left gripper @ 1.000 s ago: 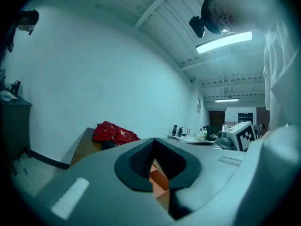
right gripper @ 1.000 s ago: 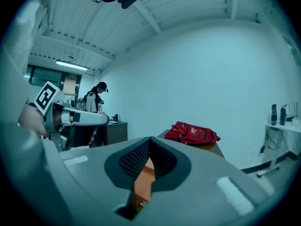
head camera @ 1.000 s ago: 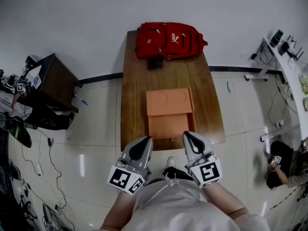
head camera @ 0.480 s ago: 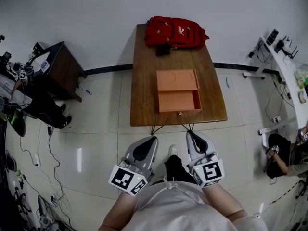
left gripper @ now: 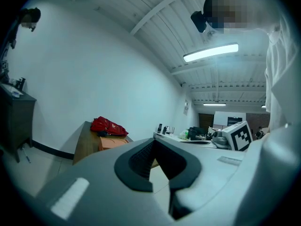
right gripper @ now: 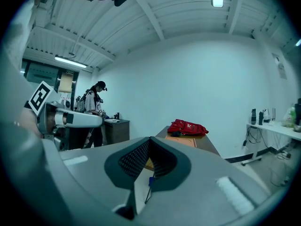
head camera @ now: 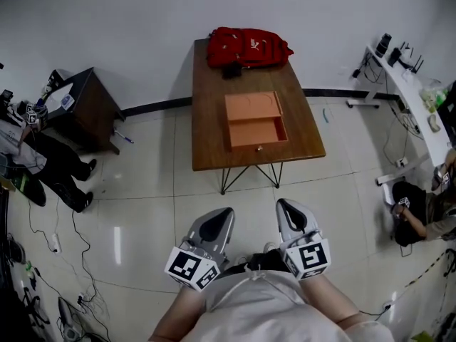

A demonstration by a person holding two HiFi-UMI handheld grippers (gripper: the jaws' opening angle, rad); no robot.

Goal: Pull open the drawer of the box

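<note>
Left tongs (head camera: 229, 211) and right tongs (head camera: 280, 202) were pinched together on nothing, tucked near the body, well apart from the desk (head camera: 210, 130). The box (head camera: 252, 105) sat mid-desk, its drawer (head camera: 257, 132) open toward the person. The job looked done.

red backpack (head camera: 248, 47), wooden table (head camera: 209, 130), dark cabinet (head camera: 91, 111)
</note>
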